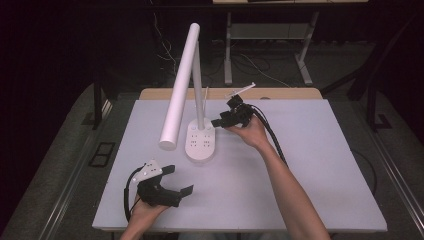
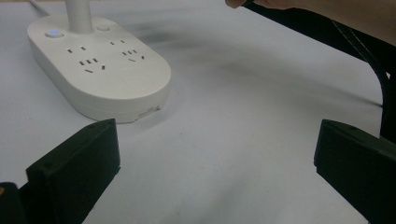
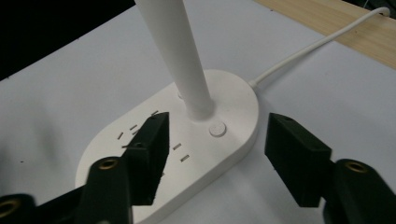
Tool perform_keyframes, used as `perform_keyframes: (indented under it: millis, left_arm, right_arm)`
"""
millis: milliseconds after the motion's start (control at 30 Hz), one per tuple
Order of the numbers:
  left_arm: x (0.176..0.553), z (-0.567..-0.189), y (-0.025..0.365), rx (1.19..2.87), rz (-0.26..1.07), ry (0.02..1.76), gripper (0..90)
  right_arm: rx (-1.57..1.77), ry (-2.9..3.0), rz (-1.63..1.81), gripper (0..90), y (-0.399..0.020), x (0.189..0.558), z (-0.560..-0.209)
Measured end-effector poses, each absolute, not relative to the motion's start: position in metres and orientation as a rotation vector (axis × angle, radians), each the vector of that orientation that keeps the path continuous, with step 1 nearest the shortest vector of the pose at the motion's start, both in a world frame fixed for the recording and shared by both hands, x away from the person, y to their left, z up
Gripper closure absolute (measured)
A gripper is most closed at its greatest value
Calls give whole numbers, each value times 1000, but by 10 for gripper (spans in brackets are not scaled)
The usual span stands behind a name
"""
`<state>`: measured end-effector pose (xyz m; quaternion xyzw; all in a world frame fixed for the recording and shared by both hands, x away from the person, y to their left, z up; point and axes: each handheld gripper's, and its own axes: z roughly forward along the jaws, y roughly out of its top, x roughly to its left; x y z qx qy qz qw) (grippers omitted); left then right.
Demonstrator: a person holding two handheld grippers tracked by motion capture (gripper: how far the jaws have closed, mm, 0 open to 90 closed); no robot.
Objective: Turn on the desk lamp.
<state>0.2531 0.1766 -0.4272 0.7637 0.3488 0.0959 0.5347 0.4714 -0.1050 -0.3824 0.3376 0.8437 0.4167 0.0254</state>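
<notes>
A white desk lamp (image 1: 181, 80) stands on the white table surface (image 1: 310, 165), toward its far middle. Its oval base (image 1: 200, 142) doubles as a power strip, with socket slots across the top and two round buttons beside the upright post (image 1: 198, 85). In the left gripper view, one round button (image 2: 54, 33) shows a blue light. The long tubular lamp head (image 1: 179, 87) slopes down toward the near left, its lower end hanging just left of the base. A white power cord (image 3: 317, 44) leaves the far end of the base and runs over the wooden table edge (image 3: 336, 18). The right gripper (image 1: 220, 121) is held in the right hand (image 1: 248, 132) just to the right of the base, jaws parted and holding nothing. In the right gripper view, one jaw lies over the socket area and the other over bare table beside the base (contact with the base cannot be confirmed). A second round button (image 3: 217, 128) sits between the jaws, close to the post. The left gripper (image 1: 179, 180) rests in the left hand (image 1: 145, 210) near the front left edge of the table, well apart from the lamp. Its jaws are spread wide and empty, pointing across the table toward the base. A black cable (image 1: 272, 137) trails from the right gripper along the forearm.
</notes>
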Motion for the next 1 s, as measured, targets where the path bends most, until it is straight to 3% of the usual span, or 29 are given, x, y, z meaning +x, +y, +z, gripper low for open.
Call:
perform_keyframes:
  millis: [567,1000]
  left_arm:
    - [254,-427,178,1819,232,829,0]
    - [254,-427,179,1816,234,832,0]
  right_arm:
    - [1024,2620,1281,881,-80,483,-397]
    - [1049,2663,1213,897,-66,491,-412]
